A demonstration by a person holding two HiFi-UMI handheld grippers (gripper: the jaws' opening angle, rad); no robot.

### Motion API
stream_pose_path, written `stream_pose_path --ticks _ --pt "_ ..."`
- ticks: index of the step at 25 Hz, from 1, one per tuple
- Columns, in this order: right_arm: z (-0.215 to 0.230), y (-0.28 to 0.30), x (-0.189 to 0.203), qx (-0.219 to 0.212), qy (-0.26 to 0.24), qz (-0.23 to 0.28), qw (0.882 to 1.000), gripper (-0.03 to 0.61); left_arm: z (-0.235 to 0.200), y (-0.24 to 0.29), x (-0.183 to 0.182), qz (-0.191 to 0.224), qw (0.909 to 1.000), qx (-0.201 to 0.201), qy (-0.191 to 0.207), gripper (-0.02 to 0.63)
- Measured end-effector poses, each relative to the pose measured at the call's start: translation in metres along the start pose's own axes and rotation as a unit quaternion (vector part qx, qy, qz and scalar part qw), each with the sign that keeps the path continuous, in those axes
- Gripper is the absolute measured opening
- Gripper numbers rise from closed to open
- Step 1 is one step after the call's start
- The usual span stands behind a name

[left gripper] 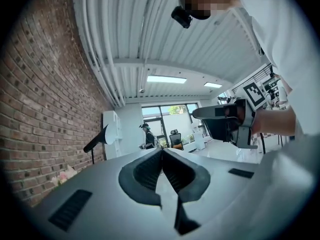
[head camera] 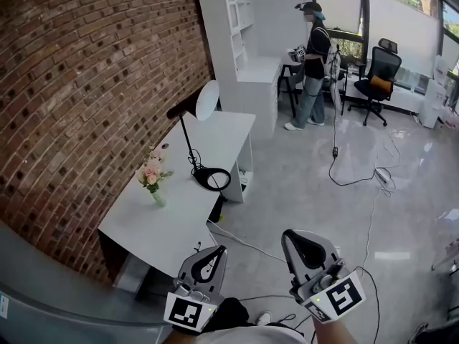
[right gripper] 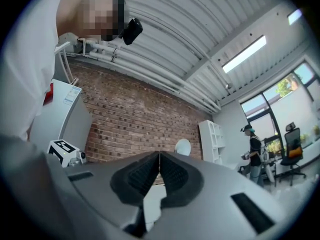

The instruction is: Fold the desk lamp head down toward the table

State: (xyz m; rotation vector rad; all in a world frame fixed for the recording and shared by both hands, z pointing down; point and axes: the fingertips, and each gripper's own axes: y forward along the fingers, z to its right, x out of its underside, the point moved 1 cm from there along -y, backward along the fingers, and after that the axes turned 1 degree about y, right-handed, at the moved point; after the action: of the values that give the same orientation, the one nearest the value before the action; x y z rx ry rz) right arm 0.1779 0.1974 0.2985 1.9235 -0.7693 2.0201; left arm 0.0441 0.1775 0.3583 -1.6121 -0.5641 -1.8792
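The desk lamp (head camera: pixel 188 140) stands upright at centre-left of the head view, on a white worktop (head camera: pixel 176 224) set along a brick wall (head camera: pixel 79 84). Its black round base (head camera: pixel 211 178) rests on the worktop and its pale lamp head (head camera: pixel 208 99) is raised high, tilted toward the room. A small vase of pink flowers (head camera: pixel 153 177) sits on the worktop left of the base.

At bottom centre, well short of the lamp, the left claw (head camera: pixel 213 258) and right claw (head camera: pixel 304 245) hang side by side. Both are clenched on nothing, pads pressed together. A tall white shelf unit (head camera: pixel 240 31) stands beyond the worktop. At upper right, another person (head camera: pixel 313 63) stands near a black office chair (head camera: pixel 379 74), with cables (head camera: pixel 373 192) trailing across the glossy floor.
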Motion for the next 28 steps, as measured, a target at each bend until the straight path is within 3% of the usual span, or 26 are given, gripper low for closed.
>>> stream_pose_path --ticks 11,16,28 --pt "0.013 0.066 0.020 -0.052 -0.004 -0.020 0.998 0.018 -0.044 0.033 0.022 0.009 0.9990 -0.038 -0.021 0.008" --pt "0.024 0.122 0.028 -0.072 -0.024 -0.020 0.997 0.018 -0.092 0.061 0.044 0.012 0.9978 -0.054 -0.036 0.008" --pt "0.066 0.263 0.057 -0.086 -0.021 -0.030 0.996 0.018 -0.214 0.139 0.060 0.014 0.9979 -0.061 -0.013 0.008"
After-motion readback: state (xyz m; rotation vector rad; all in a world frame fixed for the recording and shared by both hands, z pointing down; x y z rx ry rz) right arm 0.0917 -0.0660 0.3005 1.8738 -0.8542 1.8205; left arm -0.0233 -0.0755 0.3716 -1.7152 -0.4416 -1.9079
